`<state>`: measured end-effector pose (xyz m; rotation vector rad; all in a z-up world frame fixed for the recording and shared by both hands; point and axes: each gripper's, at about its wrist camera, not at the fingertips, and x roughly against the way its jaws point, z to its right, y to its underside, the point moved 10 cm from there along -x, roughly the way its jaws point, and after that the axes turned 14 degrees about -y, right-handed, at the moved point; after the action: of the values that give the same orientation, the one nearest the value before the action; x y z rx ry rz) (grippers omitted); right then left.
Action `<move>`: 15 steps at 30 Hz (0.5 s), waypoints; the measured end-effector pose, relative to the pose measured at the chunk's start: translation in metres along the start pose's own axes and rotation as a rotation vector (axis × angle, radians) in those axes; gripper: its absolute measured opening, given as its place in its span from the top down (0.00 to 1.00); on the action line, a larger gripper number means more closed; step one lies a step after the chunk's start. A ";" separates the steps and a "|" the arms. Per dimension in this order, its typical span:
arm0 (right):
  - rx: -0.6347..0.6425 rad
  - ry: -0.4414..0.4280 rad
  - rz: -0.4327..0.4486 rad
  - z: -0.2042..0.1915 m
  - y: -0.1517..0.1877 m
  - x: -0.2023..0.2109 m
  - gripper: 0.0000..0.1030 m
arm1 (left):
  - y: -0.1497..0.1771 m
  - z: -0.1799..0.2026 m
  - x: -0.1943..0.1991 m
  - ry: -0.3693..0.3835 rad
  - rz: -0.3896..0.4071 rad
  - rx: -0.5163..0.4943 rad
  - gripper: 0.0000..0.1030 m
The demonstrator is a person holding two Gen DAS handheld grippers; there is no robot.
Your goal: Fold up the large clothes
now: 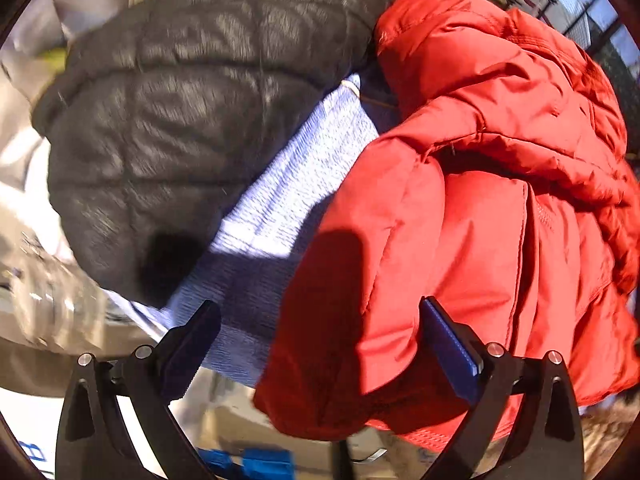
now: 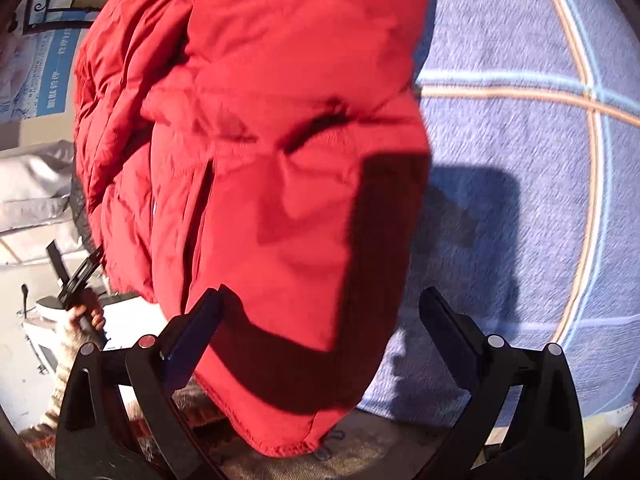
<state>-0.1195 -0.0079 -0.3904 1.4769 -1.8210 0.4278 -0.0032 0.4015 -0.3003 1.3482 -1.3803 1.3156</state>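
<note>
Both grippers, left gripper [image 1: 320, 344] and right gripper [image 2: 320, 332], gape empty over red jacket [image 1: 480, 220]; I judge grasping its hem comes next.

**A sunlit domestic space strewn with winter clothing**

It looks like a home. A blue blanket [image 2: 520, 200] with striped lines covers the work surface, and padded jackets, red [image 1: 480, 220] and dark grey [image 1: 180, 120], lie on it. Beyond the blanket's far edge stands a black metal window grille [image 1: 560, 8]; pale bedding-like bundles [image 2: 36, 196] sit beside it.
</note>
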 end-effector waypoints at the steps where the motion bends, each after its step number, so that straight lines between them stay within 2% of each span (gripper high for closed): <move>1: -0.002 -0.013 -0.016 -0.002 0.007 -0.004 0.13 | 0.002 0.005 0.000 0.034 -0.013 0.006 0.20; 5: 0.009 -0.043 -0.052 -0.010 0.027 -0.015 0.29 | 0.009 0.023 0.009 0.040 0.014 -0.046 0.45; 7: 0.003 -0.053 -0.058 -0.012 0.031 -0.020 0.49 | 0.013 0.027 0.012 0.055 0.013 -0.040 0.64; 8: -0.001 -0.066 -0.053 -0.013 0.031 -0.019 0.55 | 0.014 0.028 0.016 0.062 0.016 -0.036 0.70; 9: -0.001 -0.077 -0.045 -0.012 0.029 -0.015 0.70 | 0.015 0.029 0.021 0.071 0.019 -0.039 0.79; 10: 0.004 -0.097 -0.026 -0.015 0.026 -0.010 0.77 | 0.016 0.030 0.028 0.077 0.028 -0.049 0.87; 12: 0.036 -0.121 0.006 -0.027 0.023 0.002 0.84 | 0.019 0.031 0.046 0.083 0.057 -0.091 0.91; 15: 0.092 -0.121 0.040 -0.040 0.022 0.024 0.87 | 0.030 0.037 0.073 0.110 0.087 -0.168 0.93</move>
<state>-0.1280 0.0082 -0.3418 1.5607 -1.9516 0.4565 -0.0379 0.3492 -0.2390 1.0990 -1.4527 1.2793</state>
